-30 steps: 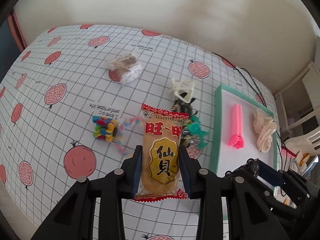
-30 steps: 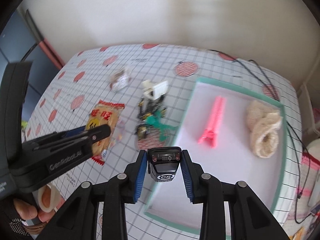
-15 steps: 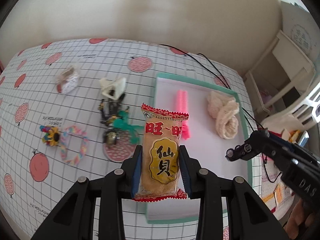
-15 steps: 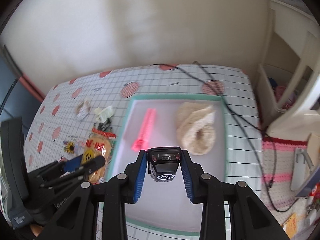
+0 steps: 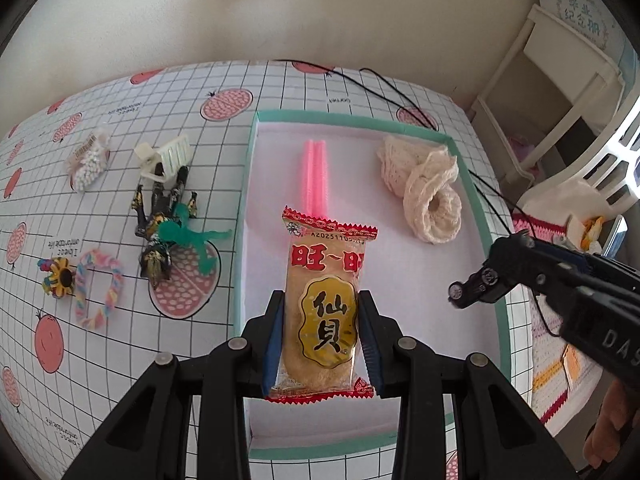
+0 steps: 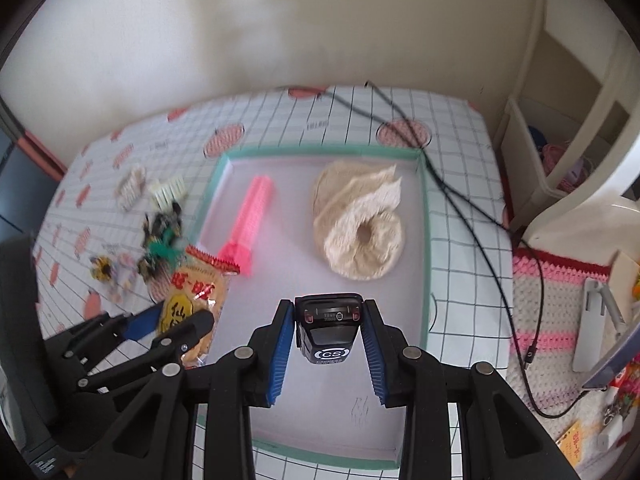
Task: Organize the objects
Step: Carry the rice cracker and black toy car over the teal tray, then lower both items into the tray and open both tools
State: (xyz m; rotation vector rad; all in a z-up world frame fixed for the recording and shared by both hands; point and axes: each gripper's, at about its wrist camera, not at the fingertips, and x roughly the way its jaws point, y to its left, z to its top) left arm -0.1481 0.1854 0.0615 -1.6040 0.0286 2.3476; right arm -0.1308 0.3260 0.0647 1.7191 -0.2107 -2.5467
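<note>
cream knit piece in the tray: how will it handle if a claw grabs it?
The cream knit piece lies slumped in folds in the tray, so it is probably floppy and would drape from a pinch. The open, lacy yarn suggests it is light. The loose loops may snag on claw pads; rolling or breaking looks unlikely.

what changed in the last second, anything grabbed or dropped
Both grippers swung from over the tablecloth to above the tray. Nothing grabbed or dropped: left gripper still clamps the snack packet, right gripper the toy car. Pink clip and knitted piece unmoved.
</note>
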